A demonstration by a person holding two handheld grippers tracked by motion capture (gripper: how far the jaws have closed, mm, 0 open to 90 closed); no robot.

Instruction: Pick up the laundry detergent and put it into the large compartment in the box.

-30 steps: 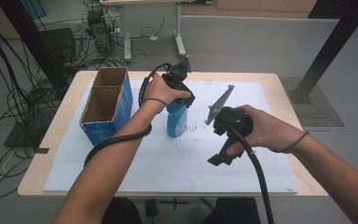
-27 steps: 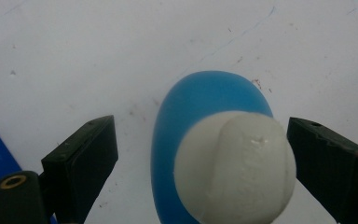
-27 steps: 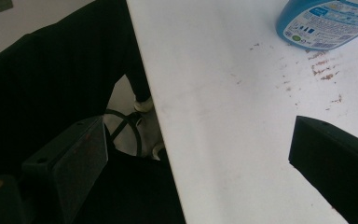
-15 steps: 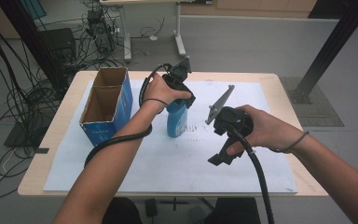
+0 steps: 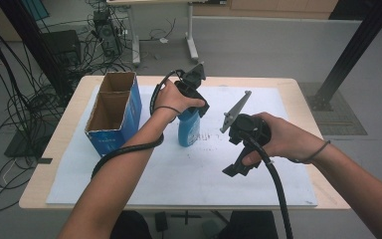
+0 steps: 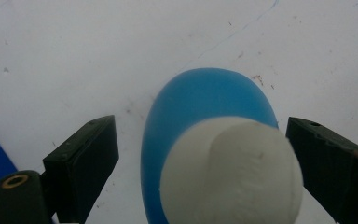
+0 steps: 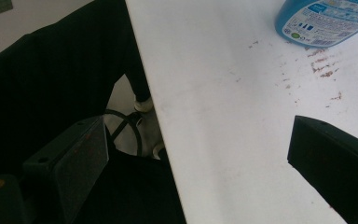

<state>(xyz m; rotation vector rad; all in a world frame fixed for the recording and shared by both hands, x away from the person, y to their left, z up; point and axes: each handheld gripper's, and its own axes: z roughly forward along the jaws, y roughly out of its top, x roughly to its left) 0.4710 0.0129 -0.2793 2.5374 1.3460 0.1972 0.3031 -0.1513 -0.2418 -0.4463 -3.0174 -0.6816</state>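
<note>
1. While the left gripper [image 5: 193,102] hangs straight above the blue bottle [image 5: 188,128] in the high view, the bottle stands upright near the middle of the table [image 5: 298,92], toward its far edge. Coming down off-centre could knock a tall, narrow bottle over, I judge.
2. Just to the left, at the table's left edge, stands an open cardboard box [image 5: 114,112]; a sideways swing of the forearm could bump it. The left gripper's cable [image 5: 124,149] loops across the white sheet [image 5: 189,174] between box and bottle and might snag.
3. From the left gripper view, the jaws stand apart on either side of the bottle's white cap [image 6: 233,170], clamped on nothing; they have just been closing a little. The right jaw looks nearer the cap than the left, so the grip could land lopsided and tilt the bottle.
4. From the right gripper view, the right gripper [image 7: 200,172] has its jaws wide apart and empty over the near edge of the table, well apart from the bottle [image 7: 328,21]. Reddish smudges [image 7: 324,67] mark the sheet beside the bottle's base.
</note>
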